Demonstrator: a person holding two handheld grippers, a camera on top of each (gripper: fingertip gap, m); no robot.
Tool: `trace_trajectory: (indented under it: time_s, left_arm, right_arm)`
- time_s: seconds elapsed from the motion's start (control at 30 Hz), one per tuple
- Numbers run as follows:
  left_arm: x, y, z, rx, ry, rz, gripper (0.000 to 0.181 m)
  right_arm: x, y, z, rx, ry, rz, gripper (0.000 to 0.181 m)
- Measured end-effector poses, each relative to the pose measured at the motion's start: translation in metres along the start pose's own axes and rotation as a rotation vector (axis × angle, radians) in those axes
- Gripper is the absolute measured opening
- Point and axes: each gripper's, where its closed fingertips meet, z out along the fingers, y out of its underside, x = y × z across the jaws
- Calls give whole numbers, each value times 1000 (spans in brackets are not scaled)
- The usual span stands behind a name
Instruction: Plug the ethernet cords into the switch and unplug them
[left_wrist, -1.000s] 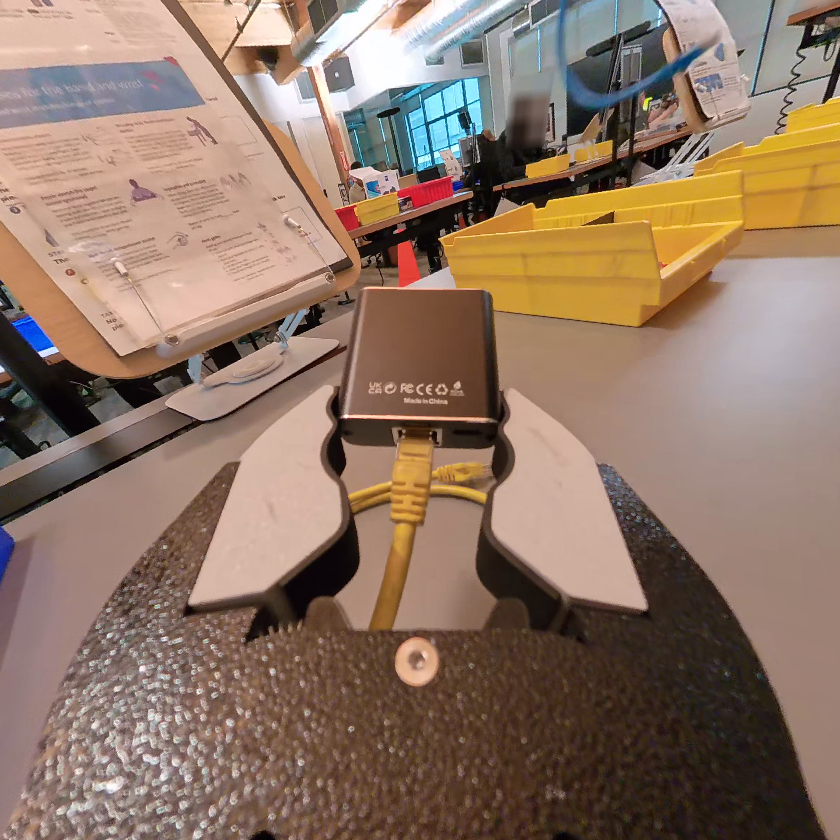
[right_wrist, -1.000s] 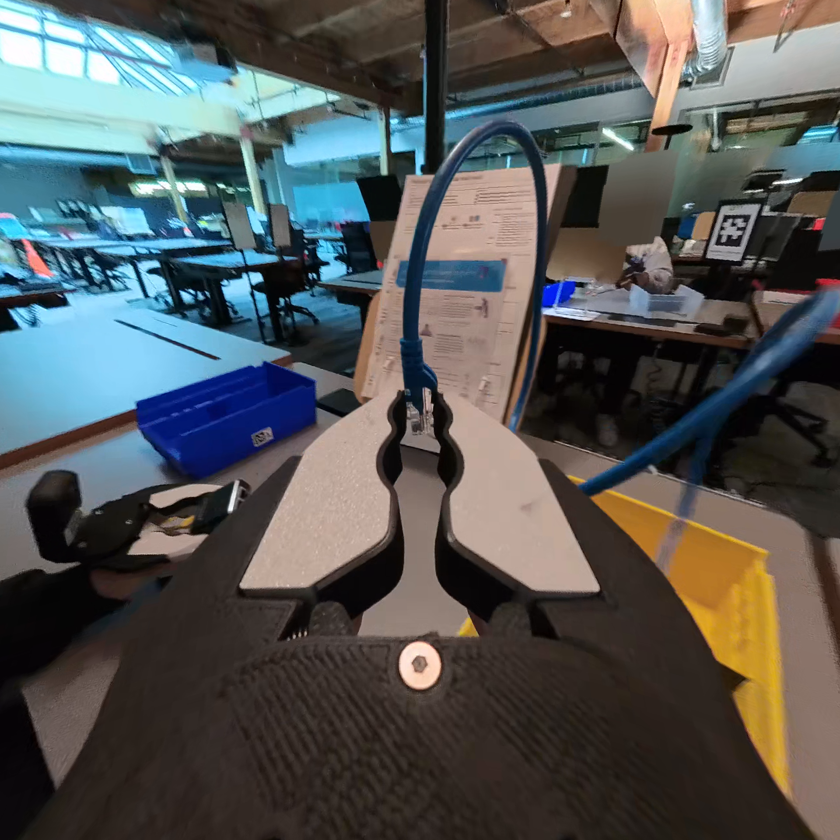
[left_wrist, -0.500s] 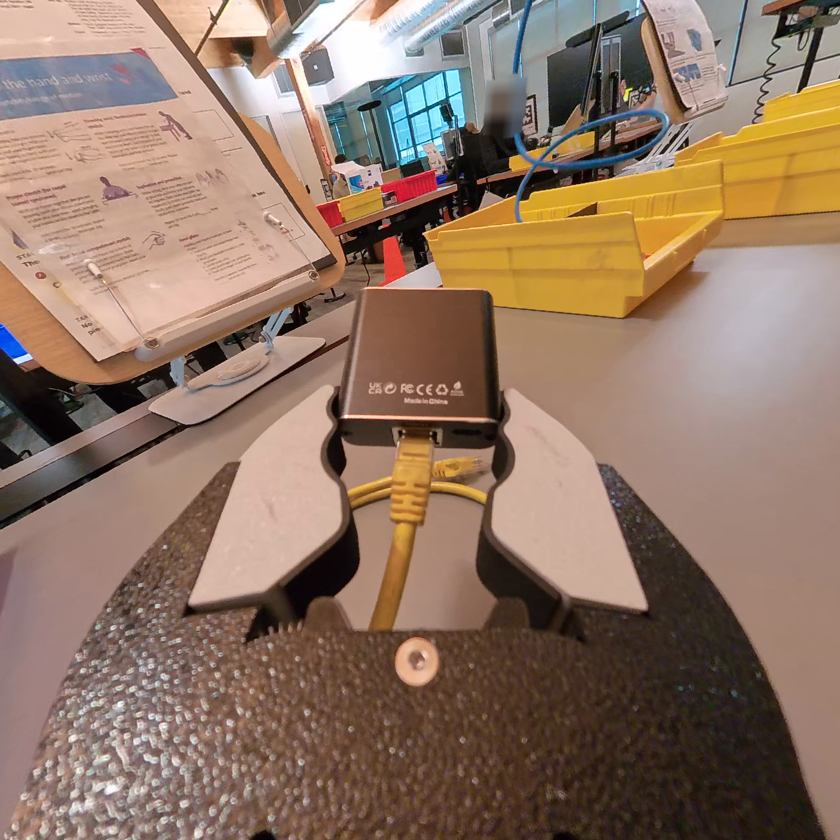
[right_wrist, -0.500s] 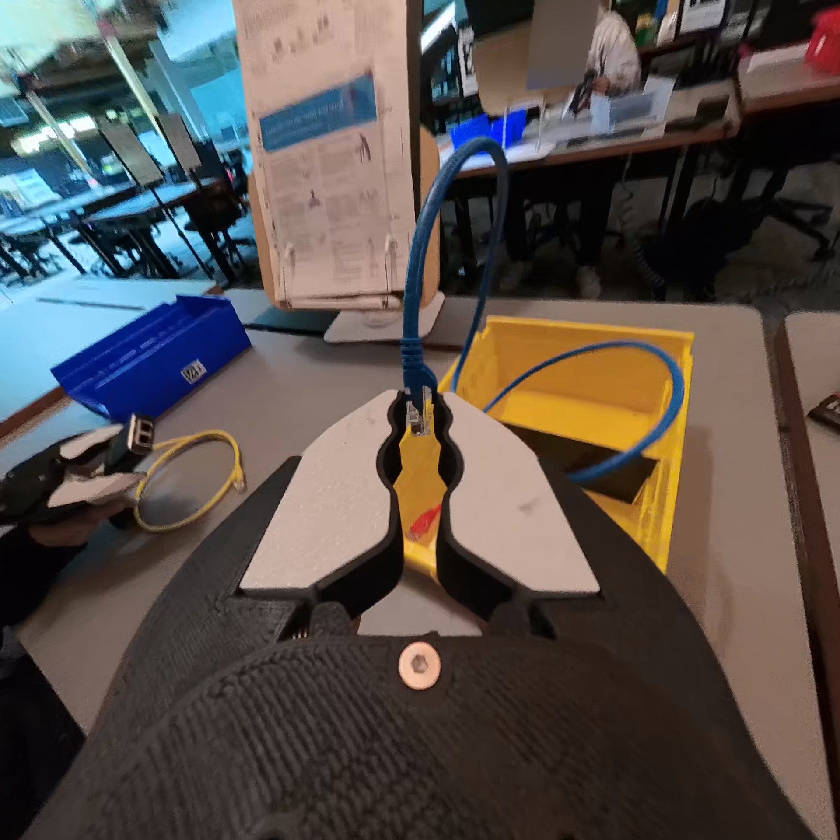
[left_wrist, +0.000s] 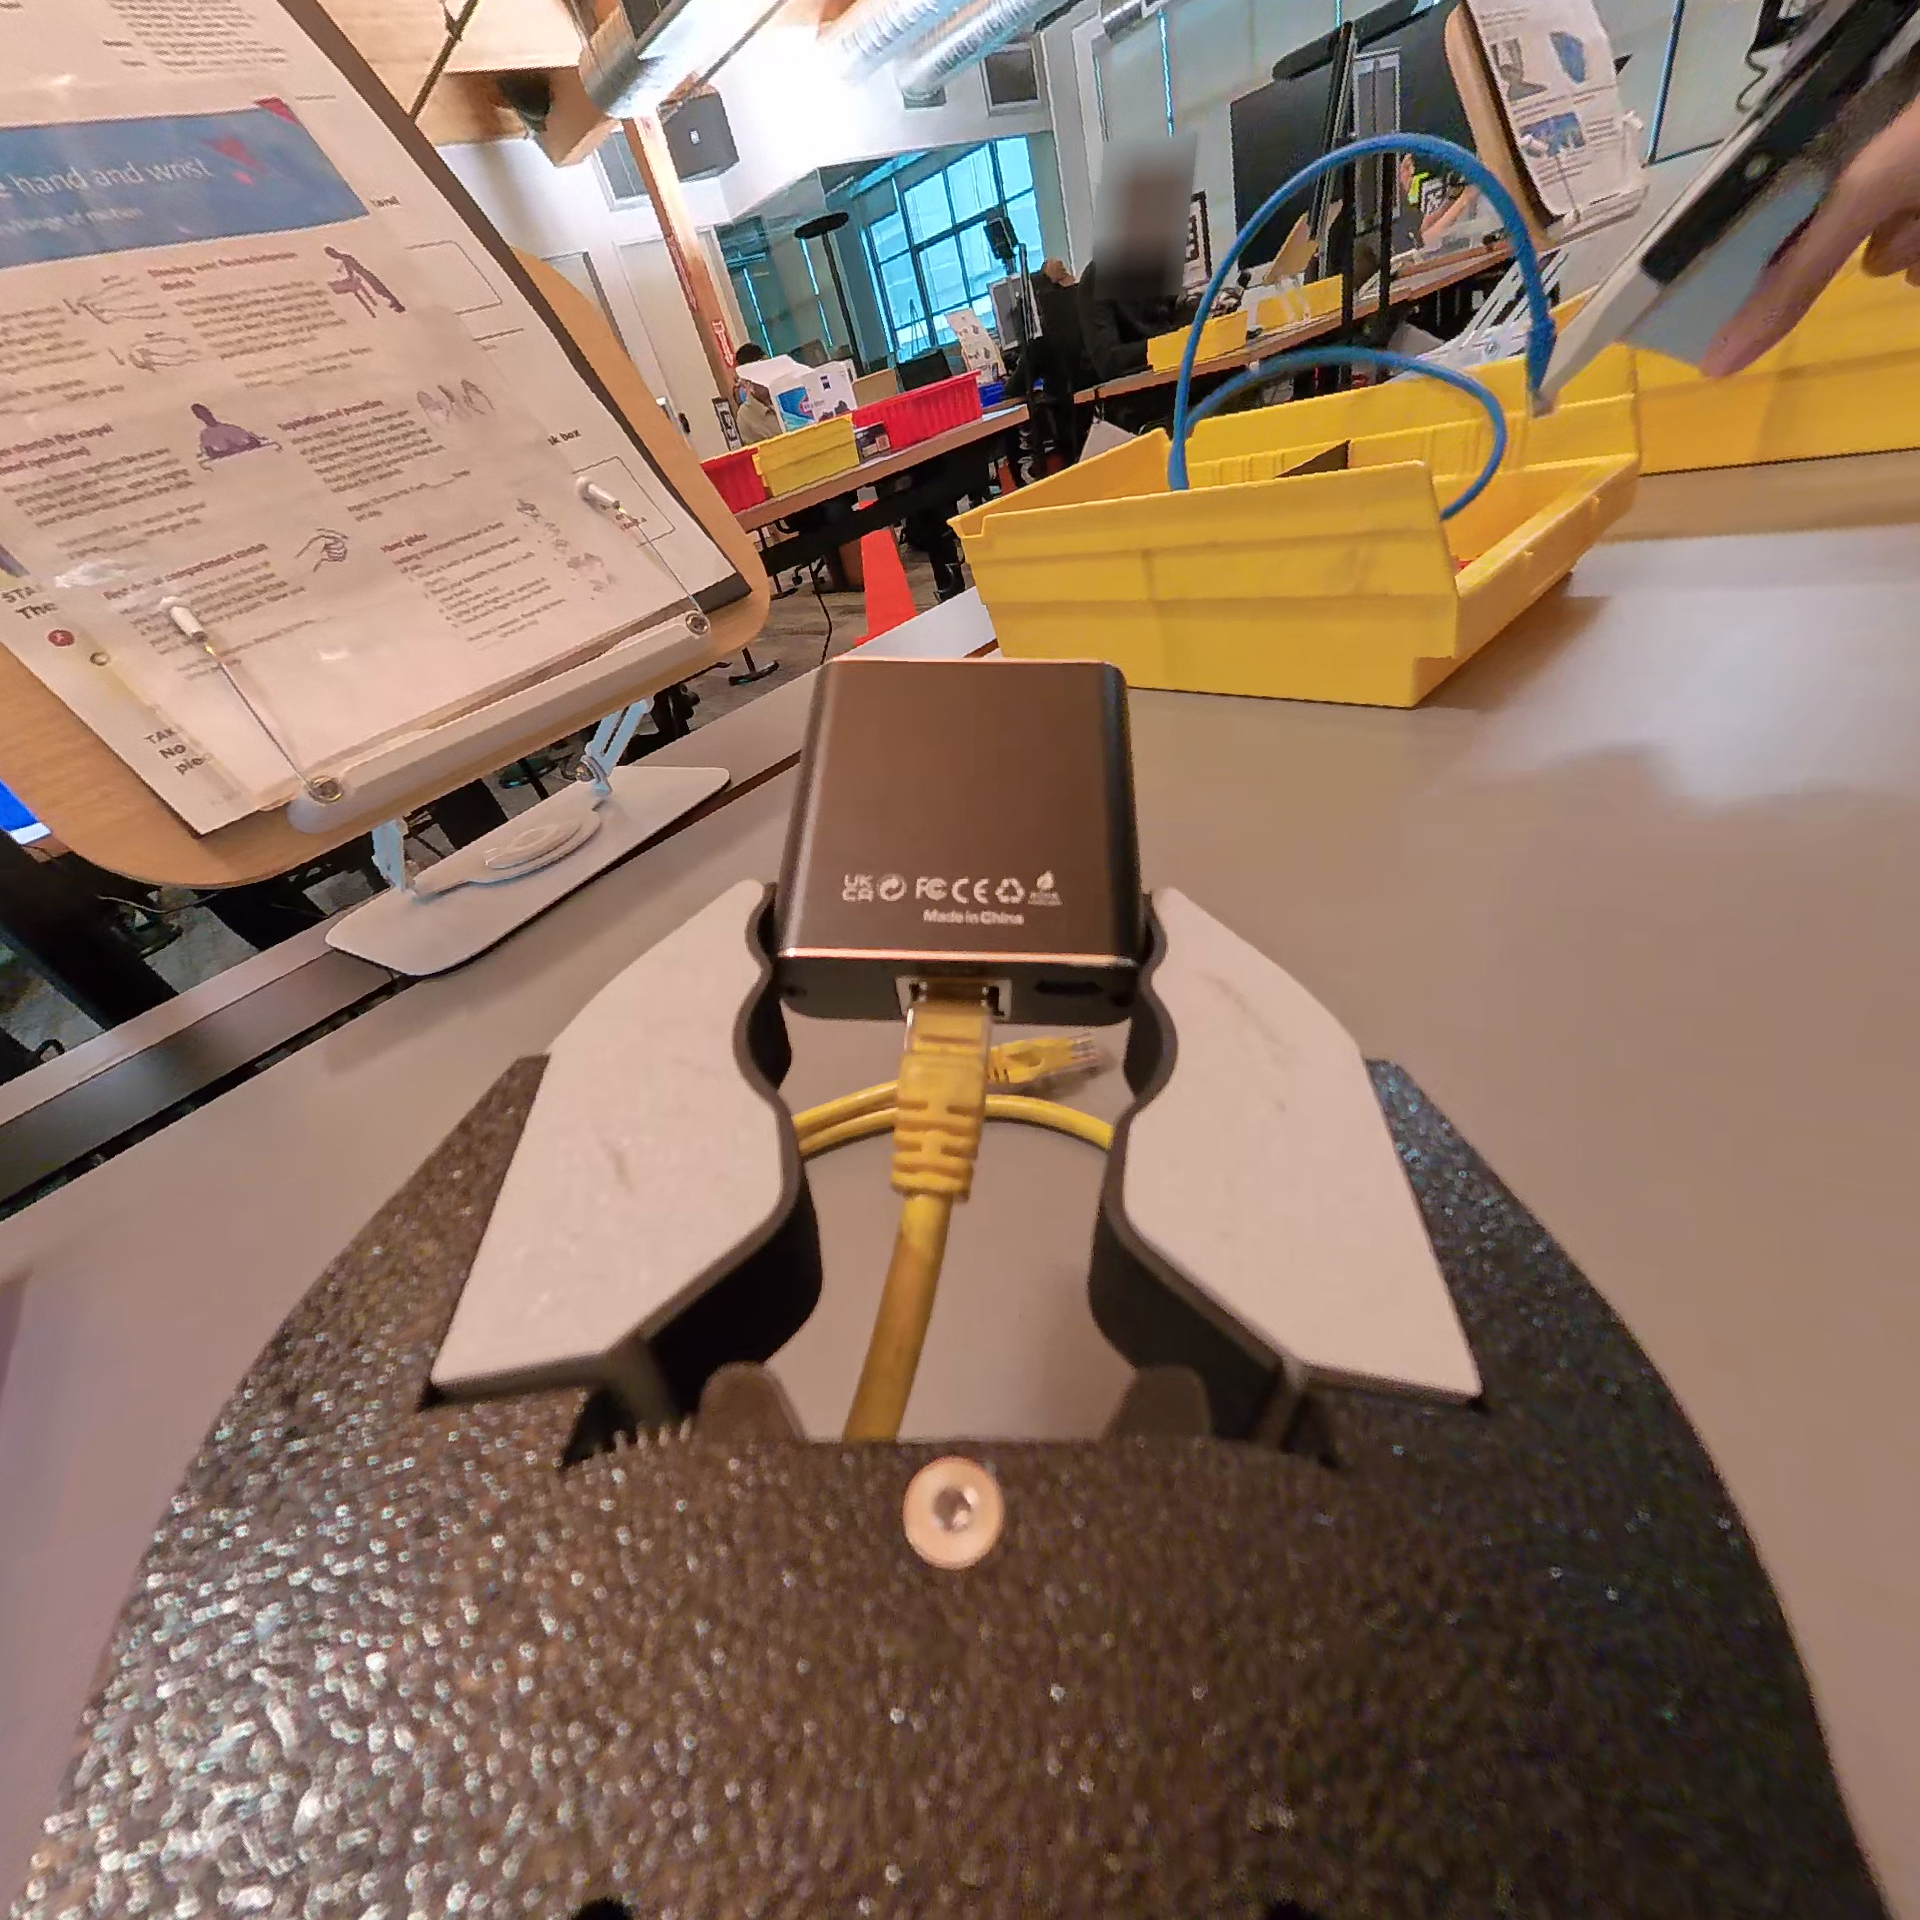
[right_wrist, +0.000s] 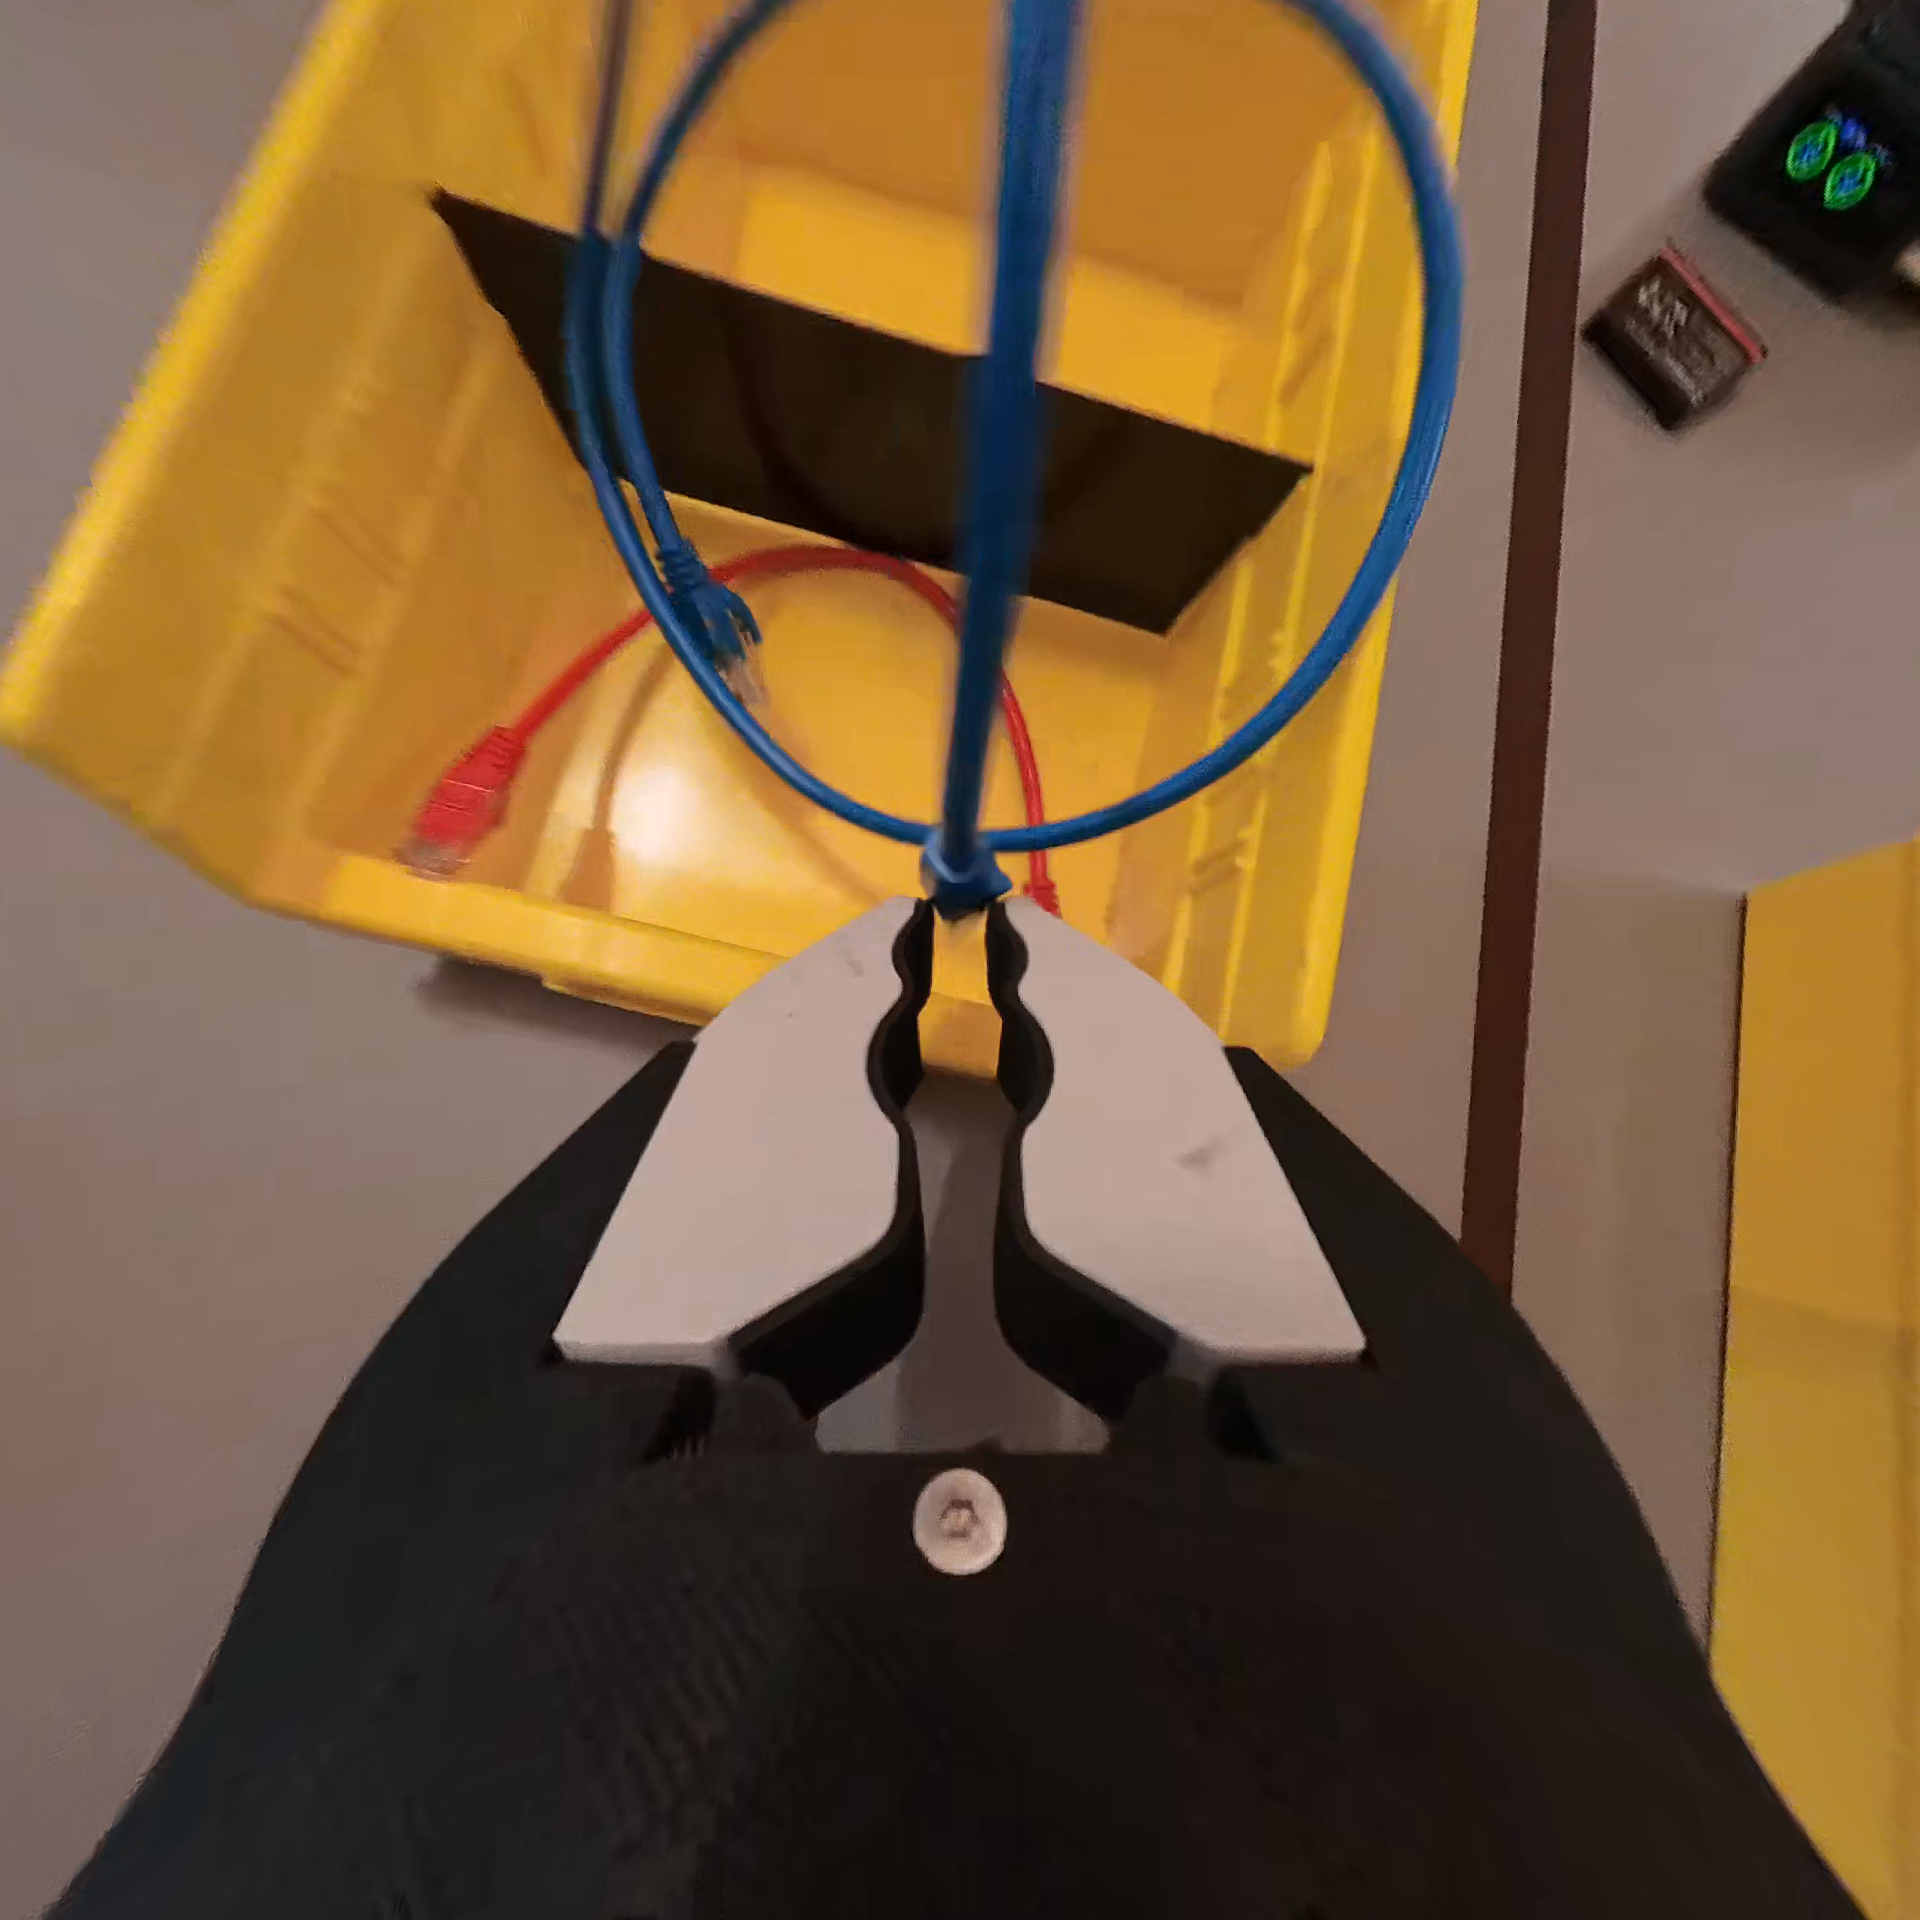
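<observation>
My left gripper (left_wrist: 958, 935) is shut on a small black switch (left_wrist: 961, 810) and holds it on the grey table. A yellow ethernet cord (left_wrist: 930, 1132) is plugged into the port that faces me; its loop and free plug lie under the switch. My right gripper (right_wrist: 958, 914) is shut on the plug of a blue ethernet cord (right_wrist: 997, 436), which loops down into a yellow bin (right_wrist: 343, 520). A red cord (right_wrist: 488, 774) lies in that bin. In the left wrist view the right gripper (left_wrist: 1548, 390) holds the blue cord (left_wrist: 1340, 364) over the bin (left_wrist: 1278, 561).
A paper sheet on a wooden stand (left_wrist: 312, 436) rises at the left of the table. More yellow bins (left_wrist: 1787, 405) stand at the back right. A black divider (right_wrist: 883, 436) crosses the bin. A small dark device (right_wrist: 1673, 348) lies on the neighbouring table.
My right gripper has swung down over the yellow bin with the blue cord, whose loop now hangs into the bin. My left gripper and the switch have barely moved.
</observation>
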Motion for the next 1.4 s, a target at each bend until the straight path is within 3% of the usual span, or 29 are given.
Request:
trace_trajectory:
  time_s: [0.07, 0.13, 0.3, 0.37, 0.47, 0.53, 0.57, 0.63, 0.77, 0.9, 1.07, 1.27, 1.33, 1.4]
  left_arm:
    - [0, 0, 0, 0, 0, 2, 62]
    - [0, 0, 0, 1, 0, 1, 62]
    - [1, 0, 0, 1, 9, 0, 62]
    - [3, 0, 0, -3, 24, 4, 62]
    - [13, 0, 2, -5, 97, 16, 62]
    - [34, -1, -1, 6, 263, 40, 62]
    - [46, -2, -6, 21, 363, 51, 62]
    - [68, -6, -22, 35, 557, 77, 62]
    - [83, -6, -48, -27, 746, 125, 62]
    - [82, -4, -56, -62, 775, 151, 62]
    - [79, -4, -58, -74, 772, 160, 62]
    - [78, 7, -59, -130, 775, 189, 62]
    - [73, 3, -56, -97, 727, 214, 63]
    - [54, -17, -47, -1, 571, 177, 72]
  right_arm:
    - [7, 10, 9, -48, 20, 38, 12]
    - [9, 10, 11, -31, 22, 100, 31]
    - [-8, -19, -21, 164, -41, 188, 69]
    - [-52, -34, -36, 234, -218, 155, 73]
    - [-160, -37, -57, 230, -643, 99, 83]
    - [-238, -28, -77, 197, -940, 36, 86]
    - [-270, -22, -84, 192, -1034, -38, 80]
    - [-324, -10, -94, 270, -1112, -266, 87]
    - [-395, 4, -97, 428, -1016, -654, 89]
    - [-426, 6, -92, 438, -963, -787, 81]
    - [-436, 10, -80, 417, -889, -906, 62]
    - [-437, 19, -64, 337, -801, -989, 62]
    - [-433, 10, -63, 389, -758, -944, 62]
    - [-419, -5, -59, 462, -653, -882, 62]
